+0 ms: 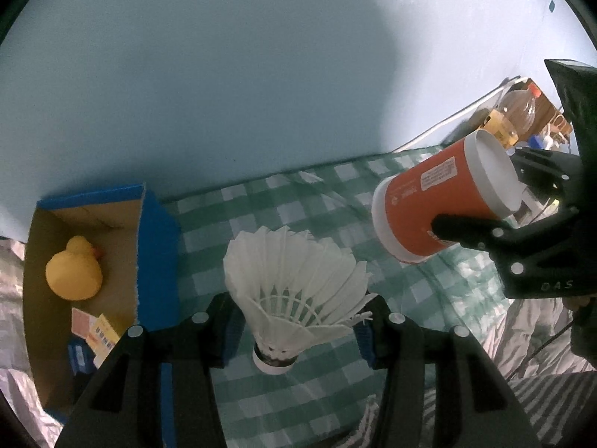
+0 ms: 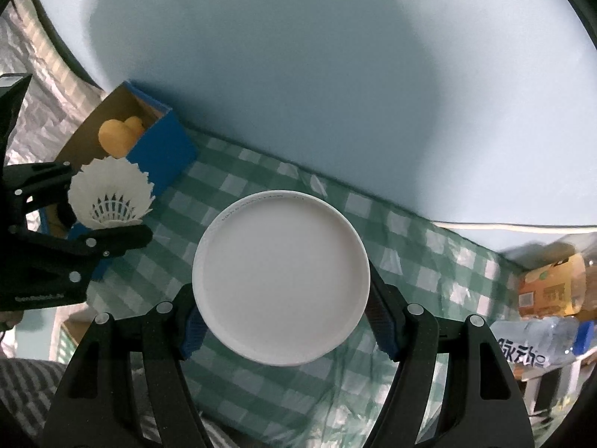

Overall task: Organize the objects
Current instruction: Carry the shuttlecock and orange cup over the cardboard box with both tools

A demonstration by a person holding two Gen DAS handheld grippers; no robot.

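L gripper [image 1: 298,330] pinches shuttlecock [image 1: 294,287]; R gripper [image 2: 281,321] clamps orange can [image 1: 440,205], label only in L view

Surface was covered by a green-and-white checked plastic cloth [image 1: 298,194]. An open blue cardboard box [image 1: 156,246] sat on it at the left, against the wall.

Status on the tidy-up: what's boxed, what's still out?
Boxed: the rubber duck and some small packs lie in the blue cardboard box. In hand: the left gripper grips a white shuttlecock; the right gripper grips an orange canister with white caps. Left: both held items are still outside the box, above the checked cloth.
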